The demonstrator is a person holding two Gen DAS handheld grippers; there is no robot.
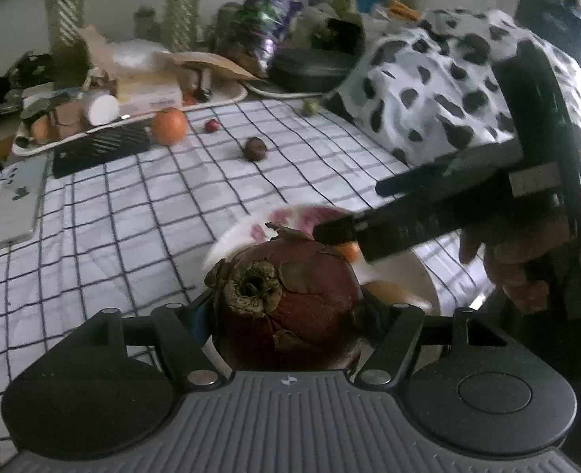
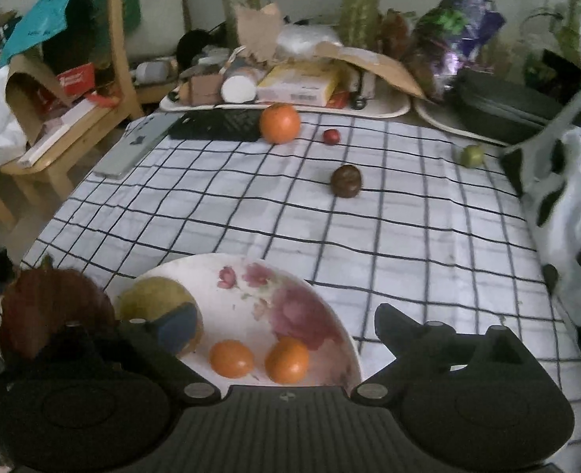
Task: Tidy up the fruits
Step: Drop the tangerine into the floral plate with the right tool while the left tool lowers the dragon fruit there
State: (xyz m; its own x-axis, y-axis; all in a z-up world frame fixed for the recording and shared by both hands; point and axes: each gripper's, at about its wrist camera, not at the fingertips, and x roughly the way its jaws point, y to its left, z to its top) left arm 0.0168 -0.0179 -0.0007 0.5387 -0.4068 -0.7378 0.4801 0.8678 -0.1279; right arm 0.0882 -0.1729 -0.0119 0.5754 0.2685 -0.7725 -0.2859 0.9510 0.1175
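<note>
My left gripper [image 1: 288,311] is shut on a dark red pomegranate [image 1: 290,299] and holds it just in front of the floral plate [image 1: 251,232]. The pomegranate also shows at the left of the right wrist view [image 2: 50,307]. My right gripper [image 2: 286,323] is open and empty over the plate [image 2: 290,299], which holds two small oranges [image 2: 231,358] [image 2: 286,358] and a yellow-green fruit [image 2: 152,299]. On the checked cloth farther off lie a big orange [image 2: 279,123], a small red fruit [image 2: 331,136], a dark brown fruit [image 2: 346,181] and a green fruit [image 2: 472,155].
A tray [image 2: 389,108] of clutter, a black mat [image 2: 215,124] and a phone [image 2: 133,149] lie along the table's far and left edges. A spotted cloth [image 2: 574,213] is heaped at the right. A wooden chair [image 2: 105,90] stands beyond the left corner.
</note>
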